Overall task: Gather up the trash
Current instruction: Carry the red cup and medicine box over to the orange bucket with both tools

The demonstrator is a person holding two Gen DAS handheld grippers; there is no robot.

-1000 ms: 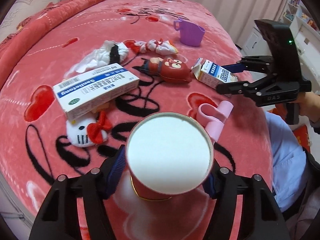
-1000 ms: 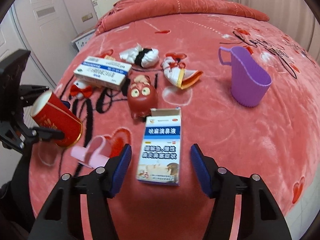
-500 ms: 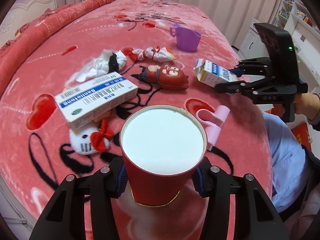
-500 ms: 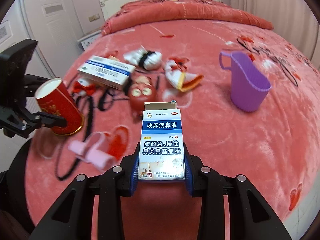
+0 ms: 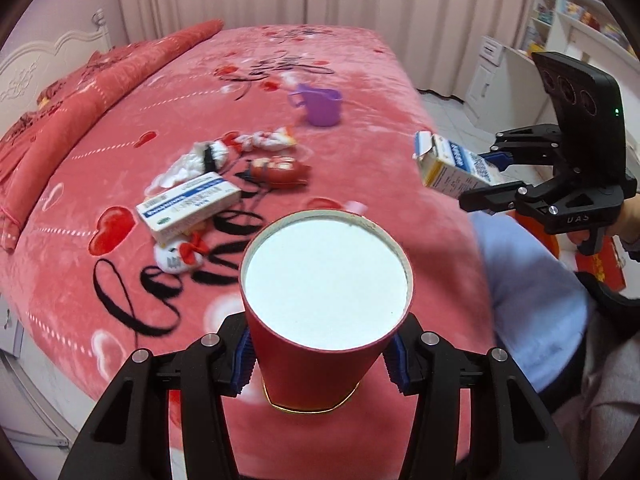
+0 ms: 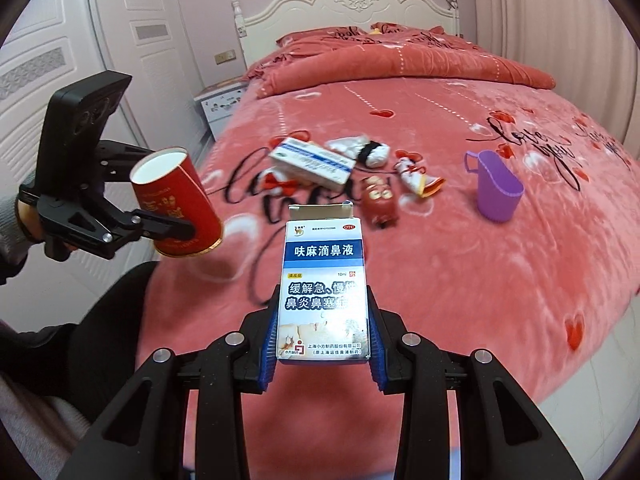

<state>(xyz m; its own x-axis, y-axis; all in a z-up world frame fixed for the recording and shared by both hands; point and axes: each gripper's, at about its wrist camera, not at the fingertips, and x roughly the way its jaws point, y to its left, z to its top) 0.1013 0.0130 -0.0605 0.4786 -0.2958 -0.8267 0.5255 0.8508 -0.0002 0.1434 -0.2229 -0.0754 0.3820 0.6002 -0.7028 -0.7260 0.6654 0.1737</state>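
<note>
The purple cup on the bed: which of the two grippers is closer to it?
Right, I'd judge. The right gripper, holding the small medicine box, hangs nearer the purple cup; the left gripper, with the red paper cup, is farther off.

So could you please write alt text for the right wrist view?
The right tool grips a small blue-and-white medicine box above a red bed. At left, the left tool holds a red paper cup; a purple cup stands beyond.
</note>
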